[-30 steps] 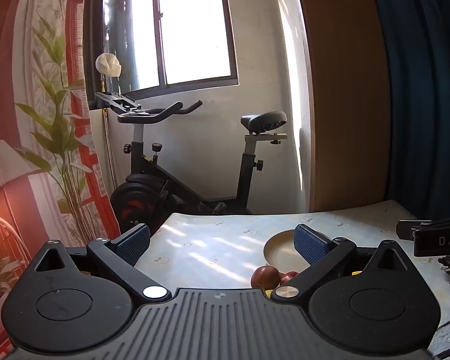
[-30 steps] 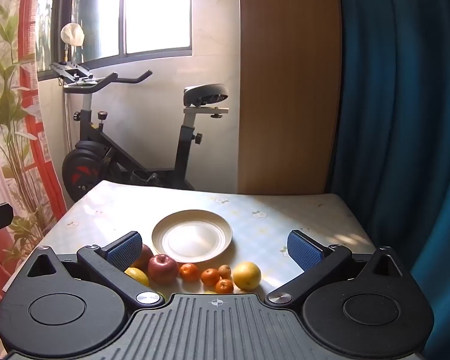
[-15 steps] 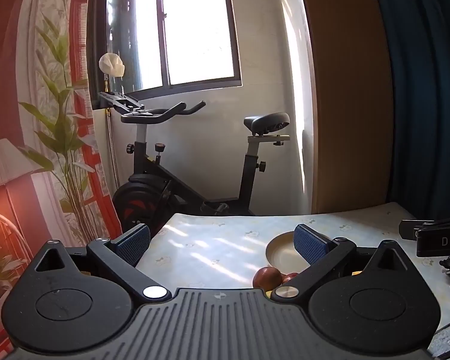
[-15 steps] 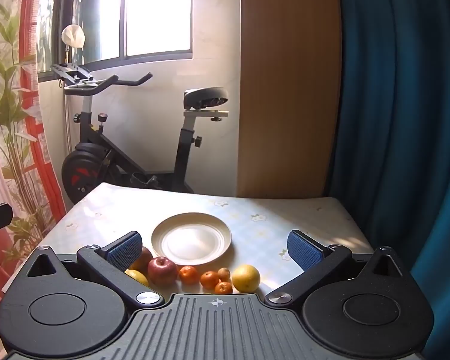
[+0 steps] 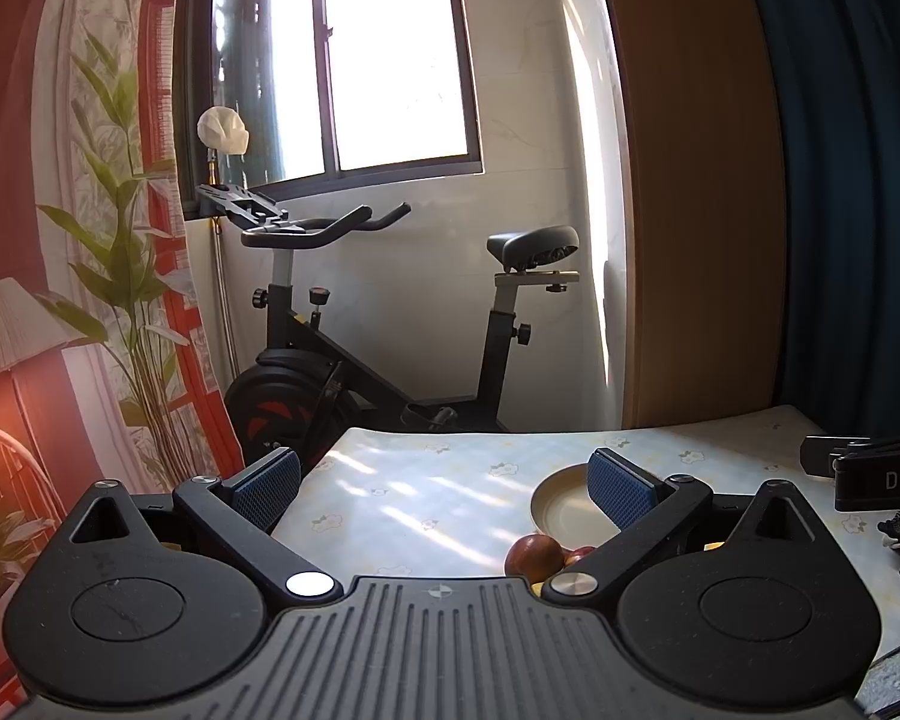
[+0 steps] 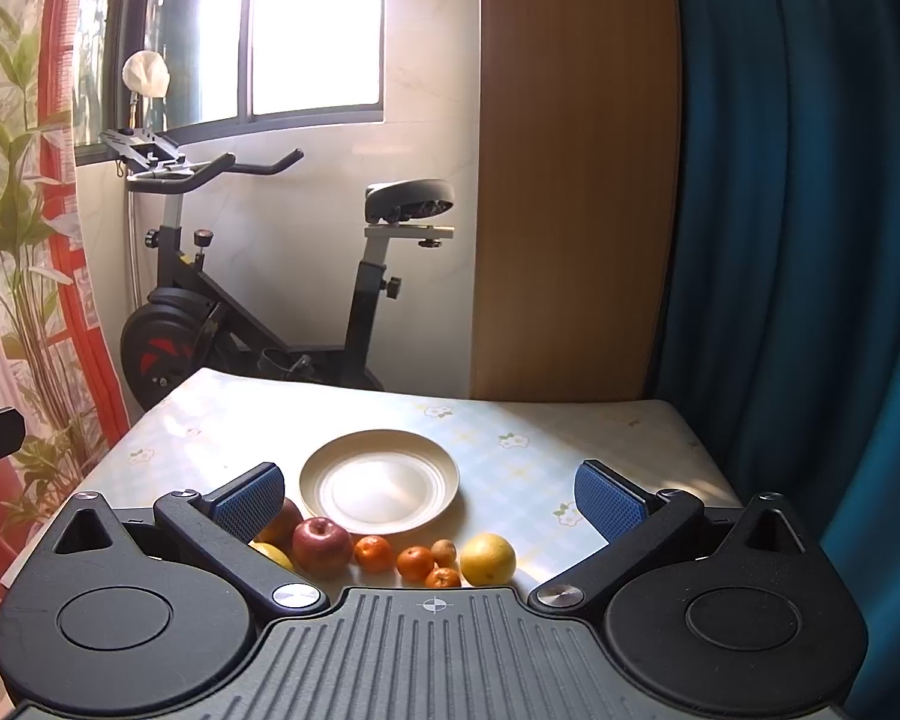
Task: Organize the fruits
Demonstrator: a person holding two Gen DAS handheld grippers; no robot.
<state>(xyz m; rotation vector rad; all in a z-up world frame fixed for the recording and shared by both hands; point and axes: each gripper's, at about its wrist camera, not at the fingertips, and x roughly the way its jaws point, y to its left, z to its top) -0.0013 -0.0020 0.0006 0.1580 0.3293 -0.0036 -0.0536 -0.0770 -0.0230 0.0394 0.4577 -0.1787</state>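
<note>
We hadn't picked anything up at this point. Both the left gripper (image 5: 444, 489) and the right gripper (image 6: 429, 495) hung above the near edge of the table (image 6: 570, 426) with fingers spread wide and nothing in them. The fruit sat in a row just in front of the bare plate (image 6: 379, 480): red apple (image 6: 322, 546), small oranges (image 6: 374, 553), a lemon (image 6: 488, 558). Our guess for the next move: drop the right gripper onto one fruit and close on it.
</note>
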